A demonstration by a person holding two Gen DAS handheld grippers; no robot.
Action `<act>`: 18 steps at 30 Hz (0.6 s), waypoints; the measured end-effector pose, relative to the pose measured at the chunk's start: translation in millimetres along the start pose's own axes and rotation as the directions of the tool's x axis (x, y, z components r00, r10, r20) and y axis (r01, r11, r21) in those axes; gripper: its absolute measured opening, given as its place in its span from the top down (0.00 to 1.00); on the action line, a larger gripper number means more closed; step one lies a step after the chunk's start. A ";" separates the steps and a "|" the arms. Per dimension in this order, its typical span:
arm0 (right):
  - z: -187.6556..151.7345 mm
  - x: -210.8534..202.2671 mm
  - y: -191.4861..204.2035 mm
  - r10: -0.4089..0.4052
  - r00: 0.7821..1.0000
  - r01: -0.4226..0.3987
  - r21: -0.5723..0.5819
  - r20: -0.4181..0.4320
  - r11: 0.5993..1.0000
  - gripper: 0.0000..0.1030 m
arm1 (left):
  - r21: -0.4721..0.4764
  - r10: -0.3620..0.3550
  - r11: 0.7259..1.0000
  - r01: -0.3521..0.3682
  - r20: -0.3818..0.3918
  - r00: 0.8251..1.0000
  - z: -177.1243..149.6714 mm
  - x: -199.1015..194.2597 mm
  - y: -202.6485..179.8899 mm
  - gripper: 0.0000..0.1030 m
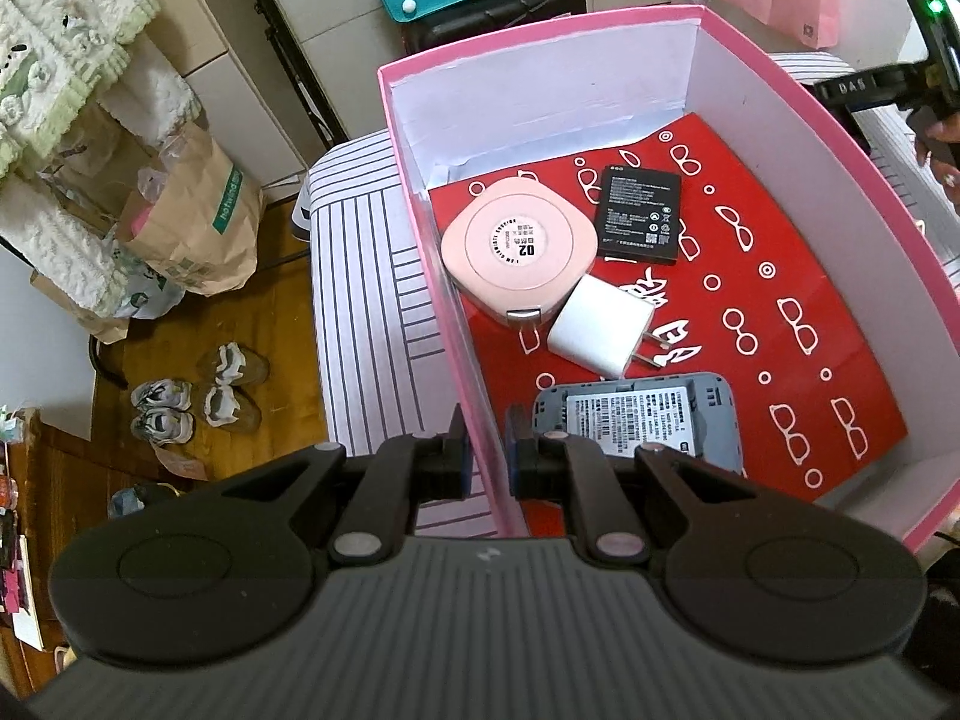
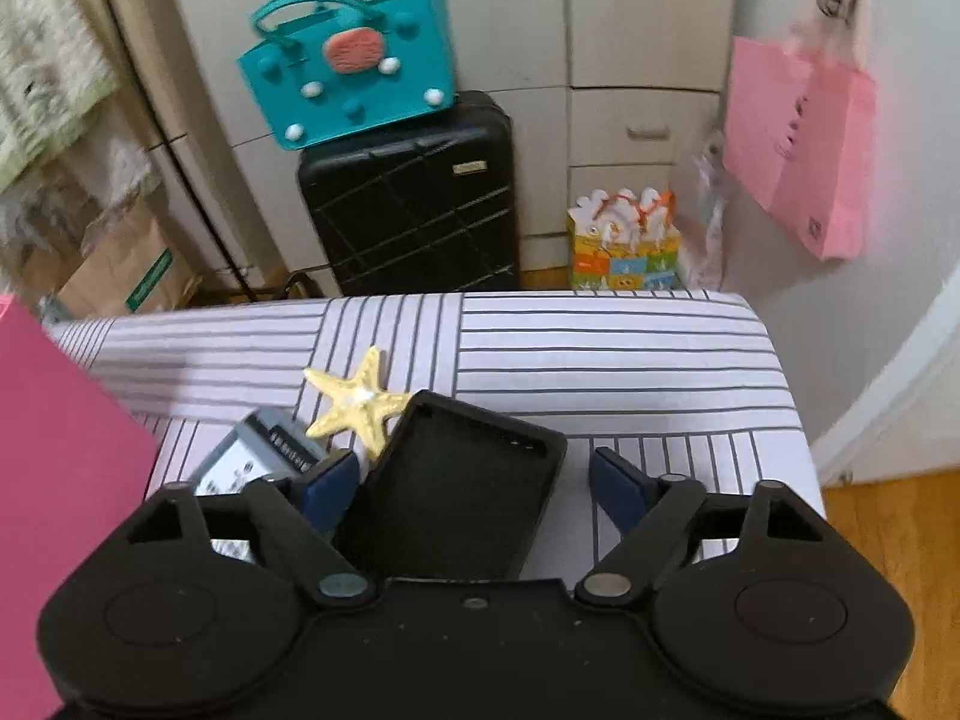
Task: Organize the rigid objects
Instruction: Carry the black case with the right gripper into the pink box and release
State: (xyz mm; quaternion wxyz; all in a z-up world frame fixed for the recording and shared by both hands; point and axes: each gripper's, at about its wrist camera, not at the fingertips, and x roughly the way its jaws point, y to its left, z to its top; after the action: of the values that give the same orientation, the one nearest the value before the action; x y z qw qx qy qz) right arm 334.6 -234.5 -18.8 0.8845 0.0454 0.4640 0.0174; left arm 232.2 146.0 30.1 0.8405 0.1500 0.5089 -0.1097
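Two grippers work over a bed with a striped sheet [image 2: 600, 360], and the biggest thing on it is the pink box [image 1: 828, 138], open-topped and lined with red patterned paper. The left gripper [image 1: 487, 450] is clamped on the box's near wall, one finger outside and one inside; thin cardboard like that flexes, so I'd judge the pinch steadies the box rather than lifts it. Inside, toward the near wall, lies a grey device [image 1: 636, 414] with its back cover off. Beyond it sit a rounded pink case [image 1: 519, 246], a black battery [image 1: 639, 213] and a white plug adapter [image 1: 600, 324], close together.

On the sheet beside the box, the right gripper [image 2: 474, 480] stands spread wide around a black cover [image 2: 456, 486]; whether the left pad touches it I cannot tell, and the right pad is clear of it. It looks light, stiff and smooth, best taken across its long edges. Next to it lie a second grey device [image 2: 258, 456] and a yellow starfish [image 2: 360, 402], whose thin arms look brittle.
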 end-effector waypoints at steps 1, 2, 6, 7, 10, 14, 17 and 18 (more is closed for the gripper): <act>-1.2 -2.7 -0.9 0.005 1.000 -0.005 -0.017 -0.010 1.000 0.22 | 0.000 -0.004 1.000 0.004 0.001 1.000 -0.2 -0.4 0.7 0.90; -1.6 -4.9 -3.4 0.003 1.000 -0.004 -0.026 -0.019 1.000 0.22 | 0.001 -0.008 1.000 0.008 0.002 1.000 -0.7 -1.0 1.1 0.90; -8.0 -7.8 -11.2 0.002 0.999 -0.005 -0.051 -0.052 0.999 0.24 | 0.013 -0.012 1.000 0.012 0.005 1.000 -0.7 -2.3 1.1 0.90; -9.2 -7.5 -11.4 0.001 0.999 -0.003 -0.055 -0.045 0.998 0.23 | 0.014 -0.015 1.000 0.015 0.005 1.000 -0.5 -2.0 1.2 0.90; -14.4 -8.2 -2.7 -0.014 1.000 0.013 -0.123 -0.014 0.992 0.27 | 0.016 -0.014 1.000 0.014 0.010 1.000 -1.4 -2.0 1.3 0.90; -16.6 -19.7 -4.6 -0.011 1.000 0.011 -0.106 0.006 0.994 0.35 | 0.017 -0.016 1.000 0.015 0.014 1.000 -2.8 -2.7 1.8 0.90; -15.1 -37.4 -7.4 0.041 0.999 -0.039 -0.069 0.027 0.997 0.35 | 0.019 -0.018 1.000 0.018 0.016 1.000 -3.1 -2.9 1.7 0.90; -14.5 -47.1 -6.3 0.069 0.997 -0.066 -0.061 0.042 0.996 0.35 | 0.020 -0.017 1.000 0.017 0.017 1.000 -3.0 -3.3 1.9 0.90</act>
State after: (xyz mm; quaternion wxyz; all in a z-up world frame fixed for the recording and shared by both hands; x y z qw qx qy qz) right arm 295.8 -243.3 11.0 0.8943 0.0351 0.4421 0.0599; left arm 228.9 149.0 32.0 0.8423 0.1529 0.5020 -0.1231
